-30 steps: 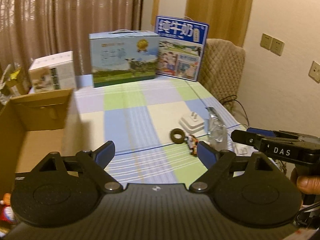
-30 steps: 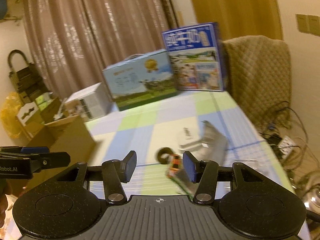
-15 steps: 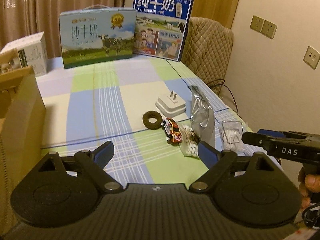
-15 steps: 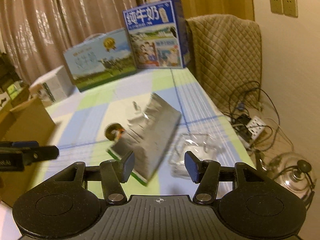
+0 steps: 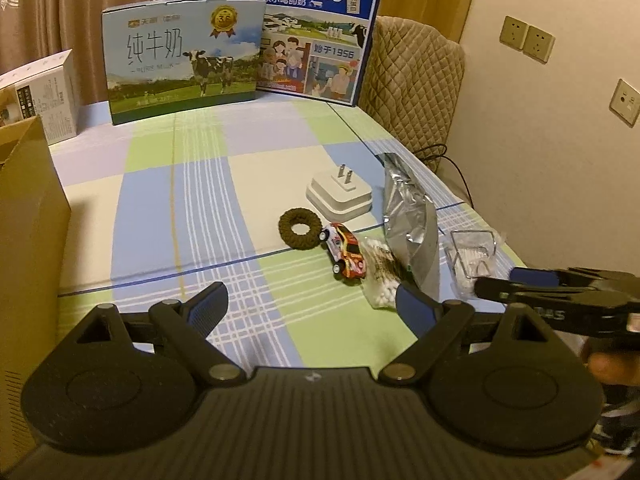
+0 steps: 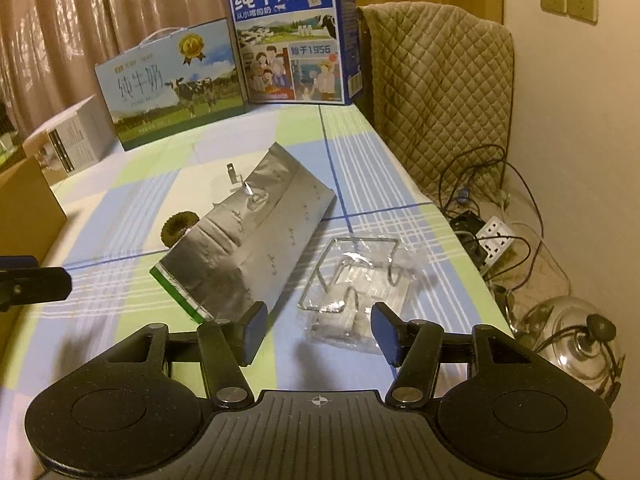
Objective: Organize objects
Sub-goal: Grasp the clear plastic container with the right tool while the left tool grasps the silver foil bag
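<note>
Right gripper (image 6: 318,330) spread, jaws opening, nothing pinched, hovering just short of the clear packet with wire frame (image 6: 358,276) near the table's right edge. Looked light, crinkly, slippery; take the stiff wire. Left gripper (image 5: 310,308) spread wide, empty. Foil pouch (image 6: 248,236) beyond.

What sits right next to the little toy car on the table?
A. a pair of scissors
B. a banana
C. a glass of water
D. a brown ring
D: the brown ring lies just left of the toy car on the checked tablecloth.
</note>
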`<state>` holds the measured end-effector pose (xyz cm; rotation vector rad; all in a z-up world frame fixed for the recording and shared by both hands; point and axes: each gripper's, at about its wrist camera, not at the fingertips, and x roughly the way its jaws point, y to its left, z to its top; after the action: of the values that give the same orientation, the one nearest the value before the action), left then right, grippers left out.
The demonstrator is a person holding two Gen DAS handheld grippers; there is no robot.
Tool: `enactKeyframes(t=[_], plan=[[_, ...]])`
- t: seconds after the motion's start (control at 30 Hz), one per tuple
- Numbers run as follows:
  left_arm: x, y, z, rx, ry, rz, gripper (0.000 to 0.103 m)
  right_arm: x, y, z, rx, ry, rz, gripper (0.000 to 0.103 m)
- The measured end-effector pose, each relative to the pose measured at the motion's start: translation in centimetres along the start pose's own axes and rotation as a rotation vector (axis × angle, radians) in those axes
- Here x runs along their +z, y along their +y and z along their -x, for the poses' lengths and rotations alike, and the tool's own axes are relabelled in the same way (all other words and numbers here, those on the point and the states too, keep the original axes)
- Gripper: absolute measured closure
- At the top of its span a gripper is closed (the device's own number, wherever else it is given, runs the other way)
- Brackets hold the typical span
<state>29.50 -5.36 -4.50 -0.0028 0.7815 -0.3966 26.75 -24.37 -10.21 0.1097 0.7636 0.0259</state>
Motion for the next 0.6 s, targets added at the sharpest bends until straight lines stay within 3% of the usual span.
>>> enactKeyframes(t=[0.33,0.37,0.4,0.6], plan=[[-0.3,-0.2,-0.5,-0.012,0.017,-0.002,0.014,-0.1,0.9,-2.7,-0.072,-0.001,0.065,0.049],[-0.3,-0.2,-0.5,-0.012,0.019,-0.002,0.014,-0.1,1.0,-2.9,-0.078,0.002,0.067,0.052],[-0.3,-0.2,-0.6,-0.011,0.021,-0.003,0.014,0.0,1.0,-3.1,-0.079,0.009,0.068,0.069],[-0.4,-0.1,-0.8,-0.012,0.029,-0.004,0.014,-0.2,2.3,-3.1,-0.004,0.028,0.13,0.075]])
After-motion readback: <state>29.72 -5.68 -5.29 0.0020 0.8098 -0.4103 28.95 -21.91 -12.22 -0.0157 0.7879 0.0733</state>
